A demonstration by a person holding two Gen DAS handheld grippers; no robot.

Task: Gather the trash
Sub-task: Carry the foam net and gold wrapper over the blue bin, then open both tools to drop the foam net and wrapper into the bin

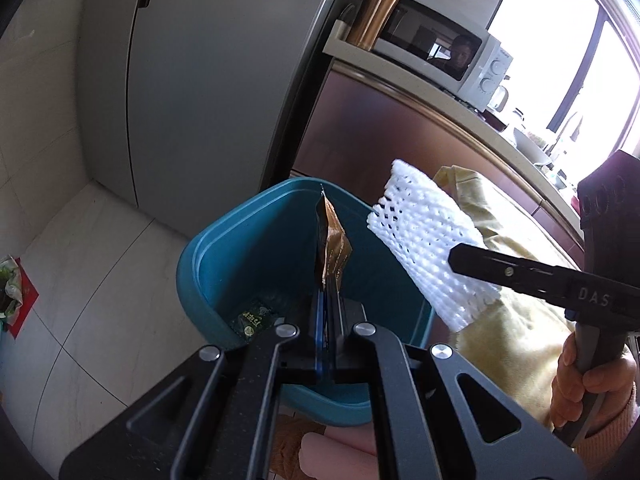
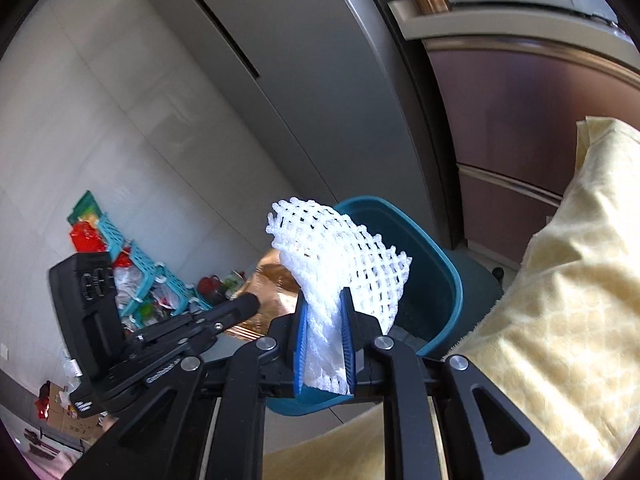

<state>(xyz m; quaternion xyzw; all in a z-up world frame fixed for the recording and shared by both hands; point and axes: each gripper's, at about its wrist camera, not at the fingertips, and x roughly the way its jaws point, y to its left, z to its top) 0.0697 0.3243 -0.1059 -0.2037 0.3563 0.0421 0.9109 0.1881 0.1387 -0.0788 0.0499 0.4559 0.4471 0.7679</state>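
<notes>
A teal trash bin (image 1: 256,248) stands on the floor below both grippers; it also shows in the right wrist view (image 2: 436,280). My left gripper (image 1: 329,288) is shut on a brown foil wrapper (image 1: 333,246) and holds it upright over the bin's opening. My right gripper (image 2: 325,312) is shut on a white foam fruit net (image 2: 340,252) above the bin's rim; the net (image 1: 424,240) hangs at the bin's right edge in the left wrist view. A small green packet (image 1: 253,318) lies inside the bin.
A grey fridge (image 1: 200,80) stands behind the bin. Brown cabinets (image 1: 380,128) carry a microwave (image 1: 440,52) and a copper tumbler (image 1: 376,12). A yellow cloth (image 2: 560,280) lies at the right. A teal basket (image 2: 152,276) with packets sits by the wall.
</notes>
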